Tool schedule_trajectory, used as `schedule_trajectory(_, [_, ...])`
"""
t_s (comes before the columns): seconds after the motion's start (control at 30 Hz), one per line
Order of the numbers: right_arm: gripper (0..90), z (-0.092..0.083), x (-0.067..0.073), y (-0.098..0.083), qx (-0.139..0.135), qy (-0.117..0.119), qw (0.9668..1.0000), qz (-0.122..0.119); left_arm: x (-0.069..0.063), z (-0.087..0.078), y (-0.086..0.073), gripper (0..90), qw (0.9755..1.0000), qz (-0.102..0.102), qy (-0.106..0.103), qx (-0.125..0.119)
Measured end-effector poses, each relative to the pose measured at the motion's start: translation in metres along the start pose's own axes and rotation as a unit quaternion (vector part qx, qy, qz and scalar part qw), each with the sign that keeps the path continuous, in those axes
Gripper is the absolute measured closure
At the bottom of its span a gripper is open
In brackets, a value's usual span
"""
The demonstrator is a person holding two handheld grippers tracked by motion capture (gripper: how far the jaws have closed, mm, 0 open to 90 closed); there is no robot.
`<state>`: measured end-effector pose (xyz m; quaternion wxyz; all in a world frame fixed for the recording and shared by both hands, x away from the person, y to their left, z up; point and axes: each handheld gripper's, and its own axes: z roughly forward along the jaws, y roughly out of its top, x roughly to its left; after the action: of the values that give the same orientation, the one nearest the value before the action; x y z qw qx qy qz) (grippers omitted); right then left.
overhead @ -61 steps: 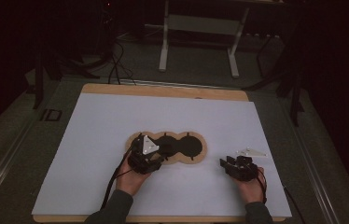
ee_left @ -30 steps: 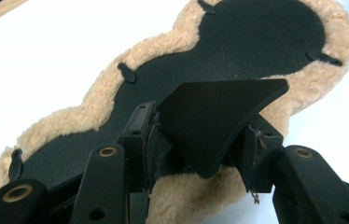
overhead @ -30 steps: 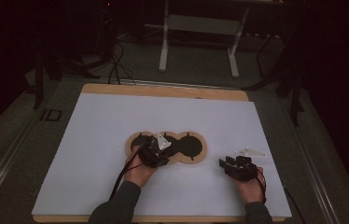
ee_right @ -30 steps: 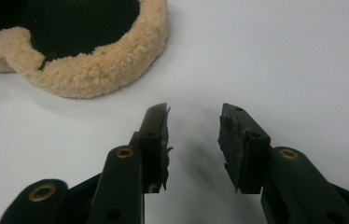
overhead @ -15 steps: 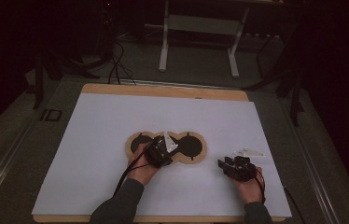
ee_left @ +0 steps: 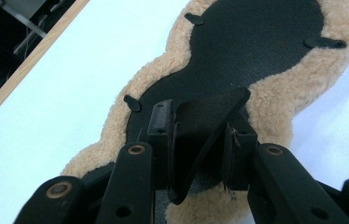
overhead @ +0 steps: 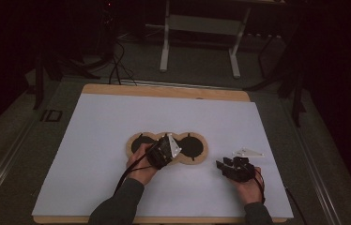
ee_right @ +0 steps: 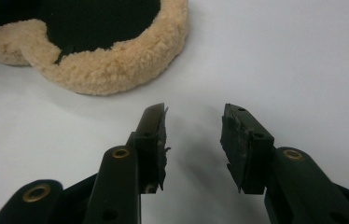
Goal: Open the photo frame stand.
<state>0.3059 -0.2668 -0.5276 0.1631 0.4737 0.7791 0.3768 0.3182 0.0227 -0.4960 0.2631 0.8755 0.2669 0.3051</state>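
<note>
At the centre of the high view, a little below the middle of the frame, lies the fleece-edged black mat (overhead: 190,149), a three-lobed piece flat on the white table cover (overhead: 94,136). I hold my left gripper (overhead: 164,151) over its middle lobe, while my right gripper (overhead: 230,168) rests on the cover at the lower right, just off the mat's right end.

Along my left gripper (ee_left: 199,140) in its own view, the jaws are pressed together on a black flap (ee_left: 210,126), a stiff dark piece that stands up tilted from the mat's black face; the mat (ee_left: 266,51) runs away toward the upper right of the frame, its tan fleece border curling round it. Whether the flap is a sewn tab or a lifted part of the black face, I cannot tell.

From my right gripper (ee_right: 193,135) in its view, the jaws stand spread with nothing between them, above bare cover, and one lobe of the mat (ee_right: 116,70) sits at the upper left.

I judge the step to be lifting or peeling this flap. Next I'd pull it up steadily, and probably bring the right gripper in to pin the fleece edge down.
</note>
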Motion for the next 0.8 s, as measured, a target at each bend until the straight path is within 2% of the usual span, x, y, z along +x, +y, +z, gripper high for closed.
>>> schedule_trajectory(0.23, [57.9, 0.0, 0.004, 0.003, -0.002, 0.013, 0.9999, 0.0, 0.002, -0.002, -0.002, 71.6, 1.0, -0.002, -0.001, -0.005])
schedule_trajectory(0.5, [53.9, 0.001, 0.012, 0.011, -0.002, 0.046, 0.9989, 0.0, 0.002, -0.003, -0.003, 72.1, 0.9999, -0.004, 0.0, -0.01])
schedule_trajectory(0.67, [49.6, 0.005, 0.014, 0.017, 0.005, 0.074, 0.9971, 0.013, 0.003, -0.004, -0.005, 72.2, 0.9999, -0.005, -0.001, -0.014])
schedule_trajectory(0.8, [46.1, 0.009, 0.014, 0.021, 0.006, 0.096, 0.9946, 0.037, 0.003, -0.005, -0.006, 72.6, 0.9998, -0.007, 0.002, -0.02])
